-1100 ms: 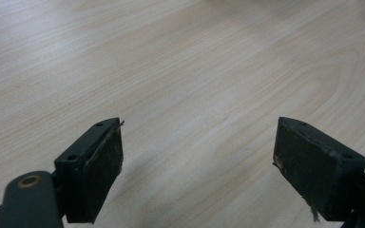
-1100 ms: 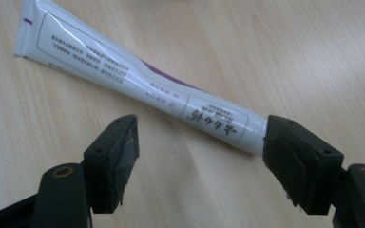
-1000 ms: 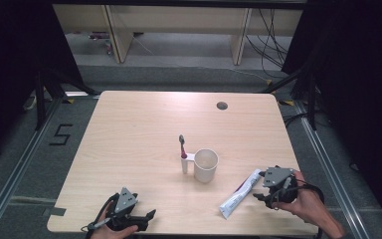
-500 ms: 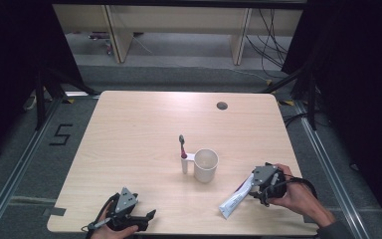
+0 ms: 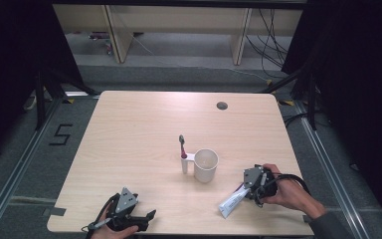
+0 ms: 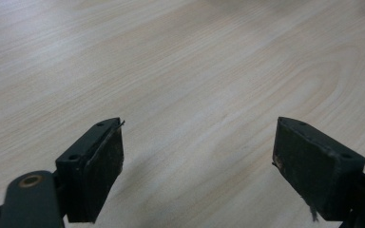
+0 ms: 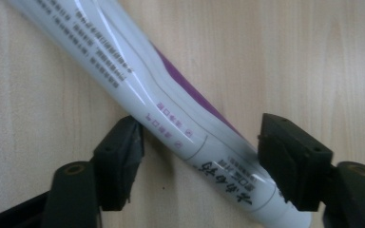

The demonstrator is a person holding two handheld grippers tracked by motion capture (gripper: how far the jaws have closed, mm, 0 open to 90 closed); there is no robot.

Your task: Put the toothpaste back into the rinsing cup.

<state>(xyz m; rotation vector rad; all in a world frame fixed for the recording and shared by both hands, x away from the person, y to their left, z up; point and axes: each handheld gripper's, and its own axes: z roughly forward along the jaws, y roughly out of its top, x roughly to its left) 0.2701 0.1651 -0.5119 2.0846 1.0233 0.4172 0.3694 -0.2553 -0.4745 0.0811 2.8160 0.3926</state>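
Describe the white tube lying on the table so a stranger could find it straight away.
On the light wooden table, look right of the white cup. The white toothpaste tube with a purple stripe lies flat between the right gripper's closing jaws, the only long item lying down.

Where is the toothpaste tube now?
In the high view, the toothpaste tube lies at the table's front right, between the right gripper's jaws, right of the cup.

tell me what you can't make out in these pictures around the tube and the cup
- Tube, right gripper view: both ends cut off by the picture's edges, so the cap is unseen; whether the pads touch it is unclear.
- Tube, high view: the end under the right gripper is covered by it.
- Cup, high view: too small to tell if anything is inside.
- Toothbrush, high view: bristles too small to read.
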